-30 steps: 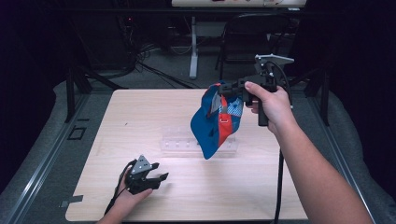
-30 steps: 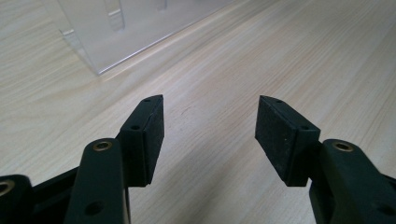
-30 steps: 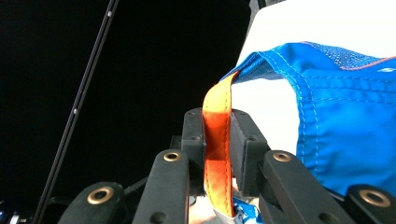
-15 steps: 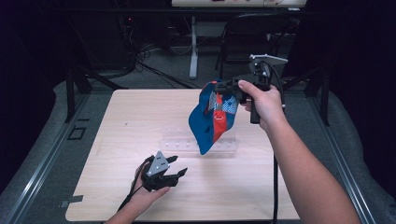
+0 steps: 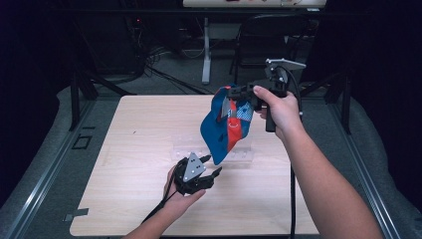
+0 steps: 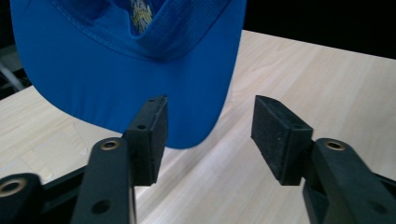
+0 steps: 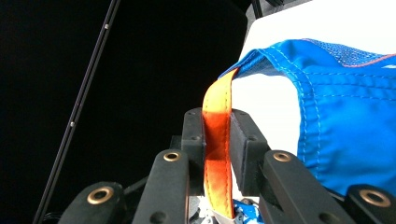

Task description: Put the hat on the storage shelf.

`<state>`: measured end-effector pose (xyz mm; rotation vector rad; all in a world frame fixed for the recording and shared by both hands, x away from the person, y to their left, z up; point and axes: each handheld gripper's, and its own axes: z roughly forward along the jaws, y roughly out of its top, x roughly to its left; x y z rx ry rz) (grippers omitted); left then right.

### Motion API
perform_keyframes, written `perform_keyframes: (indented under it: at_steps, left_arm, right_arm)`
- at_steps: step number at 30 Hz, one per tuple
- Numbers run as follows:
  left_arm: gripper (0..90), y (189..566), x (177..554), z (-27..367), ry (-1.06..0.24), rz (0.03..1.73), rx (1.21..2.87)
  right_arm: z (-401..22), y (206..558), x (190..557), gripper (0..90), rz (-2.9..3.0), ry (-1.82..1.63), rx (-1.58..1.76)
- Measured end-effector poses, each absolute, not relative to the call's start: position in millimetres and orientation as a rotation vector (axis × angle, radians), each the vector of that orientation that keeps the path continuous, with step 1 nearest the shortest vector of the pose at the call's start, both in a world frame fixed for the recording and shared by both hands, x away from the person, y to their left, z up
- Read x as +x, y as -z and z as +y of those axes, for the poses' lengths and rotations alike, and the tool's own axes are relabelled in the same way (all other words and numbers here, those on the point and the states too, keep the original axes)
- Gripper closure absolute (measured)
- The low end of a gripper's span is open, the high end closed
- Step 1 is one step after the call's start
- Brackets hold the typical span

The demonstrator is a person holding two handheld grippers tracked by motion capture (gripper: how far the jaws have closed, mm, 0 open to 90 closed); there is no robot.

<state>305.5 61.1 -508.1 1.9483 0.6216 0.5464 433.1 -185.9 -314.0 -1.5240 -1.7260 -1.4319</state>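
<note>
My right gripper point(image 5: 238, 92) is clamped on the orange strap point(image 7: 217, 140) of a blue cap point(image 5: 225, 127), which hangs above the table point(image 5: 134, 124) at two o'clock. My left gripper point(image 6: 208, 135) gapes wide just under its brim point(image 6: 121, 88).

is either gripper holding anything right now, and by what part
The right gripper is shut on the blue cap, pinching its orange strap. The left gripper is open and holds nothing; the cap's brim hangs just ahead of it.
</note>
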Motion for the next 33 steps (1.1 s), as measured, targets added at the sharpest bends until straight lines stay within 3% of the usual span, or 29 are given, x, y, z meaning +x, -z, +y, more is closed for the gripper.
perform_keyframes:
  at_steps: [17,33]
  left_arm:
    - [77.9,511,314,57,-0.525,0.655,1.946]
    - [85.3,510,319,79,-0.544,0.671,1.943]
  right_arm:
    - [-185,315,432,77.4,-1.746,1.418,-1.526]
    - [-187,313,431,77.3,-1.743,1.426,-1.527]
